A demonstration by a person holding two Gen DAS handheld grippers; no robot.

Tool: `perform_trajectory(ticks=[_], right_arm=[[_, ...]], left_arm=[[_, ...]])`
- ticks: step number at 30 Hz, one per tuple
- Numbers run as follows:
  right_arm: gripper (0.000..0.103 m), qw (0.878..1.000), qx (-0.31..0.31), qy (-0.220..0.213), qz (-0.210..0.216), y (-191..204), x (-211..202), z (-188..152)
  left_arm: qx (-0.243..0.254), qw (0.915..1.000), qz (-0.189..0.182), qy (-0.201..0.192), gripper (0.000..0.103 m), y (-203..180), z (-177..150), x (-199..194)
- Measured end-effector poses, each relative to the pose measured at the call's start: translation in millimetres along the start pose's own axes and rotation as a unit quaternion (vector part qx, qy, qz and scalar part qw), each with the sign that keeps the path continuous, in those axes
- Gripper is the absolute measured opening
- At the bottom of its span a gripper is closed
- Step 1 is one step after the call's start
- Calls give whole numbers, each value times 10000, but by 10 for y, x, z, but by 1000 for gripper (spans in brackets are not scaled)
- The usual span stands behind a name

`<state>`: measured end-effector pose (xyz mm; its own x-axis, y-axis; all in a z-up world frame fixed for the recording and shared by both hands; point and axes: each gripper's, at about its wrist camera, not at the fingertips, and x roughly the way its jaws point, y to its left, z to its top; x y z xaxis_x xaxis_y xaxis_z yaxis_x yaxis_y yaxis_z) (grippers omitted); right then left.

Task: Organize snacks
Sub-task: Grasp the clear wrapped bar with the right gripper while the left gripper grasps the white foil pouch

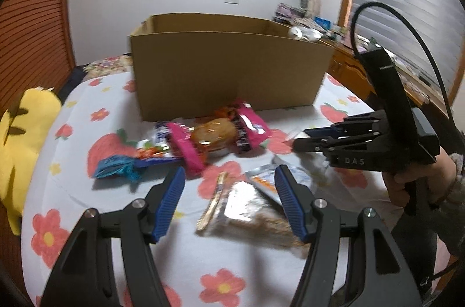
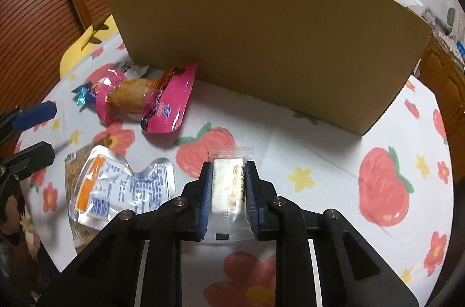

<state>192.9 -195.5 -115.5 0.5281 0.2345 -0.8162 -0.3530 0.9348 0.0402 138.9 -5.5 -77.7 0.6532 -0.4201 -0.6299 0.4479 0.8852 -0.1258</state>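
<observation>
My right gripper (image 2: 228, 167) is shut on a small clear-wrapped white snack packet (image 2: 229, 188) that lies on the flowered cloth (image 2: 319, 161), in front of the open cardboard box (image 2: 261, 31). In the left wrist view the same gripper (image 1: 296, 144) points left, low over the cloth, to the right of the box (image 1: 226, 68). My left gripper (image 1: 230, 170) hangs open above a brown-filled packet (image 1: 250, 208) and a silver pouch (image 1: 261, 176), holding nothing. A pink-wrapped pastry (image 1: 215, 132) lies in front of the box with other small packets.
A blue candy wrapper (image 1: 116, 166) lies left of the pink pack. A yellow plush (image 1: 20, 138) sits at the cloth's left edge. A hand (image 1: 418, 179) holds the right gripper. A cluttered wooden desk (image 1: 363, 68) stands behind on the right.
</observation>
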Motion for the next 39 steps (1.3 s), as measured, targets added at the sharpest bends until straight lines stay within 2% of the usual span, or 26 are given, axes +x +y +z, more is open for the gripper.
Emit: perform_trajectory(ticks=[3,7,15,22,27,29,35,39], right_arm=[[19,10000,2,-7,54,-3,-30,-24],[20,9999,35,-54,86,-80,-135,-117],[20,9998,-77,-154,-46,-157,-285,-256],[20,9996,-161,-150,-163,-240,-273,-355],[20,9997,-97,-189,-81,-338,-249,-375],[20,9997,-85,-215,-53,-353,-239,-358],[20,9993,-150,-337,-24,-366,-219,-374],[20,9993,-98,-355,68,-392,-217,-369]], left_arm=[[209,9994,-216,165,64,-108,90,83],[467,9957,-531,595,66,-206,218,265],[1129,9859,-599,1080,67,-409,382,489],[1809,9704,-488,1523,68,-674,358,679],[1929,9636,-491,1783,68,-686,340,787],[1933,9605,-541,1925,71,-680,337,841],[1831,9547,-757,2222,80,-700,346,954],[1826,9464,-990,2472,82,-749,316,996]])
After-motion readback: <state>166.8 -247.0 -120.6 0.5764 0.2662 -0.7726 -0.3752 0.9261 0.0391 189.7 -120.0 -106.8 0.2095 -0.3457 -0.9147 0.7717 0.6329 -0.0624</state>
